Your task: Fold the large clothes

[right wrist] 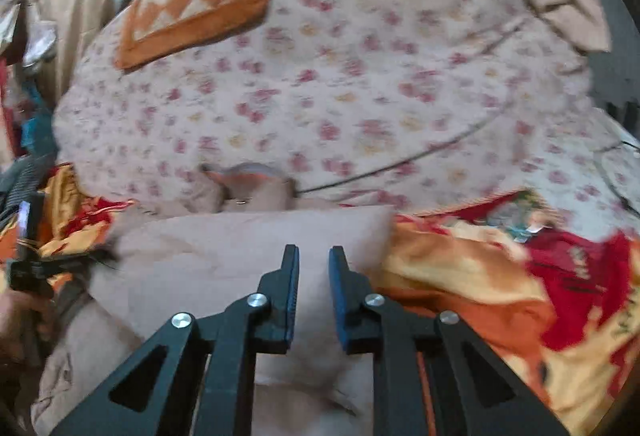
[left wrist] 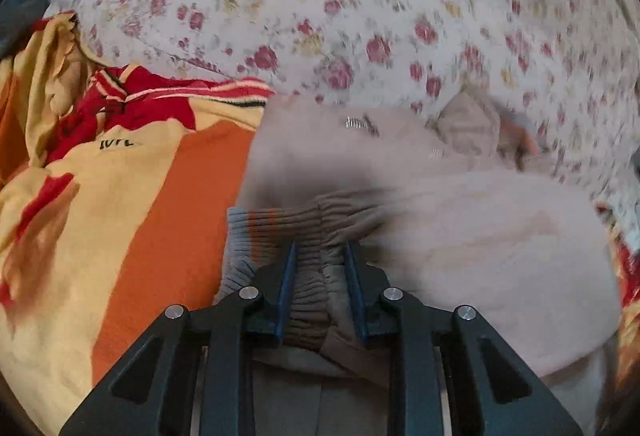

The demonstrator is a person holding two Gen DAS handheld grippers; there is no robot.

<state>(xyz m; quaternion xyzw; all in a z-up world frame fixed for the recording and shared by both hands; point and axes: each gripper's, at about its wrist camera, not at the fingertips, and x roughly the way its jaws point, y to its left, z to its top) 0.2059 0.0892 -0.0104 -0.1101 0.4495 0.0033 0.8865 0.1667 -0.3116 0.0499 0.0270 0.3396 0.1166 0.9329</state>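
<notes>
A beige jacket (left wrist: pixel 460 220) with a metal zipper lies on the bed, partly folded; it also shows in the right wrist view (right wrist: pixel 224 248). My left gripper (left wrist: pixel 320 252) is shut on its ribbed hem (left wrist: pixel 304 224), which bunches between the blue fingers (left wrist: pixel 288 288). My right gripper (right wrist: pixel 314 256) hovers over the jacket near its right edge, jaws a little apart with nothing visibly held between them. The left gripper (right wrist: pixel 28 264) shows at the left edge of the right wrist view.
An orange, yellow and red blanket (left wrist: pixel 120 203) lies under and beside the jacket, also in the right wrist view (right wrist: pixel 500 288). A floral bedsheet (right wrist: pixel 340 83) covers the bed beyond. An orange checked cloth (right wrist: pixel 200 3) lies at the far side by a window.
</notes>
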